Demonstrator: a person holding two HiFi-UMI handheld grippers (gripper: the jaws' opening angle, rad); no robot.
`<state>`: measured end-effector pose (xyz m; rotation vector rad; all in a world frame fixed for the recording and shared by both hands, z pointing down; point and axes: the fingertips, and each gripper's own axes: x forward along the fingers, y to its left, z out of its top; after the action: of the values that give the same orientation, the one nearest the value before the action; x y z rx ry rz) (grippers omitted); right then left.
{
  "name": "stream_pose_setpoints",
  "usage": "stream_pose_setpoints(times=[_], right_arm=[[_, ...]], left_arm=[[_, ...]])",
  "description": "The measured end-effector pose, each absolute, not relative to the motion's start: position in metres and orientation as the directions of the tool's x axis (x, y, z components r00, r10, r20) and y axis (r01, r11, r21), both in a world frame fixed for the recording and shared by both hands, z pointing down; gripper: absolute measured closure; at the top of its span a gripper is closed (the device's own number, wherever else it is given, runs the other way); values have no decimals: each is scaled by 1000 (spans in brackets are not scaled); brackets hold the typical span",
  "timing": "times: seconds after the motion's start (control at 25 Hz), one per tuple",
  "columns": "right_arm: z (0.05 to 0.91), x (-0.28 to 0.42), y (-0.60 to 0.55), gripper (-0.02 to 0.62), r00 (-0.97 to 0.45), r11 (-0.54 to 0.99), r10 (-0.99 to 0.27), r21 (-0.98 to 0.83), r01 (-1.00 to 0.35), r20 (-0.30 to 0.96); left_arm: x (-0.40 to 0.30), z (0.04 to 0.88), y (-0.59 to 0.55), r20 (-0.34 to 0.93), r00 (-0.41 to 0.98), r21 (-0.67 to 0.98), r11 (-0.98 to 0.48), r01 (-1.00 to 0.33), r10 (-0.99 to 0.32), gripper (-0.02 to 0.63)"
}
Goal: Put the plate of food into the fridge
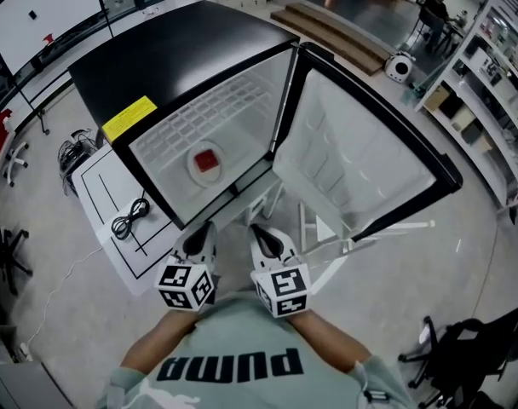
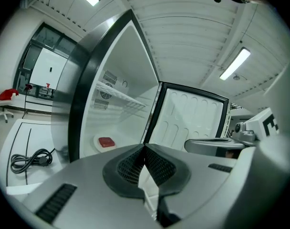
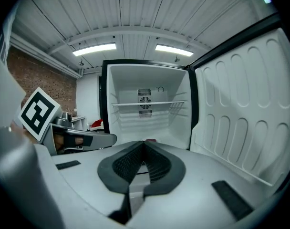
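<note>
Pale glossy floor (image 1: 463,245) surrounds the open fridge (image 1: 174,58), plate (image 1: 193,171) inside.

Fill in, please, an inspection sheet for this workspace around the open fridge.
Surface: white floor of the fridge, bears the plate.
Job's things: plate with red food inside the fridge; door wide open.
Clutter: nothing seen.
Grippers: left gripper and right gripper in front of the fridge, jaws shut, empty.
Cables: black cable coiled on a white board left of the fridge.
Surroundings: storage shelves, office chair.
</note>
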<state>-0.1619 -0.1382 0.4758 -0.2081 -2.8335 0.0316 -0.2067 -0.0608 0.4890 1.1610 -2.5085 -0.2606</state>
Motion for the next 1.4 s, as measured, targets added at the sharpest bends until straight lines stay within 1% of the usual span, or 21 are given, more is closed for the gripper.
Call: stream_pose_setpoints(times=[0.4, 0.64, 0.8, 1.04, 1.4], right_arm=[[484, -113, -96, 591, -947, 996, 94, -30, 89, 306], [482, -89, -78, 591, -948, 999, 40, -17, 36, 315], [485, -69, -72, 591, -939, 1000, -2, -3, -4, 345], [494, -44, -75, 591, -926, 999, -50, 5, -52, 373], [483, -8, -114, 591, -938, 996, -92, 16, -92, 334]], left_arm=[[-155, 487, -16, 241, -553, 286, 603, -745, -798, 601], [-131, 483, 3, 223, -515, 274, 560, -782, -828, 601], [-112, 486, 8, 209, -473, 306, 516, -800, -856, 601], [-93, 496, 10, 211, -435, 343, 483, -806, -875, 601], [-55, 484, -30, 207, -368, 354, 420, -836, -907, 601]])
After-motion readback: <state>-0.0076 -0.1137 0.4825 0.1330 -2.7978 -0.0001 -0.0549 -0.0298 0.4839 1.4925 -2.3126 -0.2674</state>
